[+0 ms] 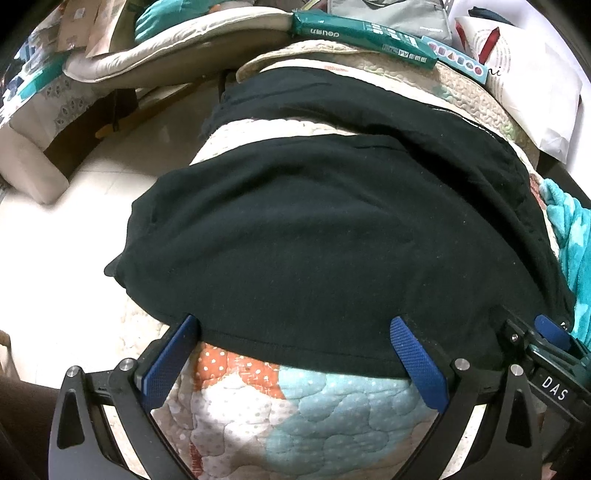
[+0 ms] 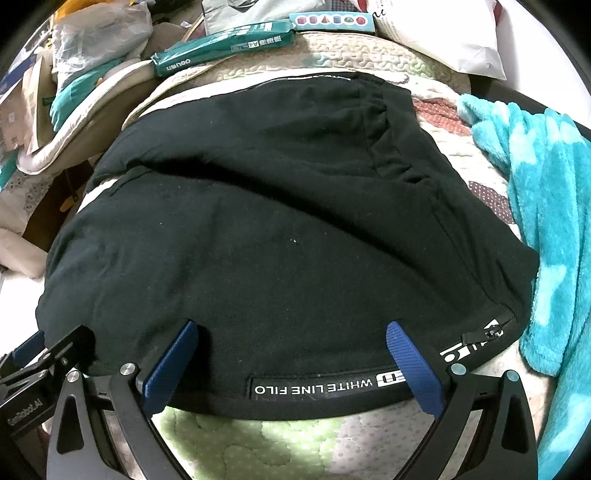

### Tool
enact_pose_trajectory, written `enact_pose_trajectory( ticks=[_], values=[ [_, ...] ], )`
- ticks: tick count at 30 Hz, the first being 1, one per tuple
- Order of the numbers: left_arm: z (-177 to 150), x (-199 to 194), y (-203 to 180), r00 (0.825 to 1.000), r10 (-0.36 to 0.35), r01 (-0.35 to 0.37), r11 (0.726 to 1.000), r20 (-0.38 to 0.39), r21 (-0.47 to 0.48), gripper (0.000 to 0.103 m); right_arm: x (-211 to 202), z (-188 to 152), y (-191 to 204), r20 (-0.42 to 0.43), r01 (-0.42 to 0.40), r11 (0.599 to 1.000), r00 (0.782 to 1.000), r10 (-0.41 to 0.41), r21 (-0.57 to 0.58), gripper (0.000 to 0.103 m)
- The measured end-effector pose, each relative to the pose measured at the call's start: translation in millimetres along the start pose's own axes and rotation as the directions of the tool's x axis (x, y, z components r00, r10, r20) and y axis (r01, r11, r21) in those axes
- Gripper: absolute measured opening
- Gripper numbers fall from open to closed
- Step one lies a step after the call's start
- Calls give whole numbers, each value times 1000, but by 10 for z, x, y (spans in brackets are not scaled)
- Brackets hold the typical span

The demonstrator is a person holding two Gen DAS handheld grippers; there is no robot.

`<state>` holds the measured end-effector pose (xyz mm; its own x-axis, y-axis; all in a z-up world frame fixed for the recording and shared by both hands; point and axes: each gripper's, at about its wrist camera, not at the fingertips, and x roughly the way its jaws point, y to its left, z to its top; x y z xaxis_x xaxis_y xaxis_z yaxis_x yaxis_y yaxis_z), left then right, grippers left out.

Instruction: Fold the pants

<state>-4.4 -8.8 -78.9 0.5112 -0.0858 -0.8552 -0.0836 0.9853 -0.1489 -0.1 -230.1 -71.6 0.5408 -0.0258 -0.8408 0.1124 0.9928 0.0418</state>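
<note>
Black pants (image 1: 314, 229) lie spread on a quilted patchwork cover (image 1: 295, 406). In the left wrist view the two legs run side by side with a strip of quilt between them. My left gripper (image 1: 293, 325) is open, its blue fingertips (image 1: 400, 328) resting at the near hem of the fabric. In the right wrist view the pants (image 2: 277, 221) show a near edge printed "WHITE LINE FILO" (image 2: 314, 387) and a zip pocket at the right. My right gripper (image 2: 291, 326) is open, straddling that printed edge. Each gripper shows at the edge of the other's view.
A teal fleece blanket (image 2: 546, 206) lies along the right side of the quilt. A green paper pack (image 2: 221, 48), a white bag (image 2: 443, 33) and clutter sit at the far edge. The quilt drops off on the left to a pale floor (image 1: 74, 240).
</note>
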Motion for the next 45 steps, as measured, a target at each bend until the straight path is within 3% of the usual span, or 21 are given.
enact_pose_trajectory(
  ticks=[20, 27, 40, 45],
  values=[
    [14, -45, 2, 999, -6, 8, 999, -38, 41, 103, -7, -5, 27, -6, 20, 999, 1000, -20, -29, 103],
    [49, -215, 16, 1000, -3, 2, 999, 20, 54, 103, -148, 22, 27, 15, 5, 1000, 1000, -5, -27, 103],
    [503, -594, 7, 995, -62, 50, 988, 78, 144, 103, -592, 179, -108, 159, 9, 1000, 987, -8, -5, 103],
    [830, -624, 73, 994, -100, 93, 982, 37, 165, 103, -800, 431, -173, 150, -25, 999, 988, 28, -21, 103]
  ],
)
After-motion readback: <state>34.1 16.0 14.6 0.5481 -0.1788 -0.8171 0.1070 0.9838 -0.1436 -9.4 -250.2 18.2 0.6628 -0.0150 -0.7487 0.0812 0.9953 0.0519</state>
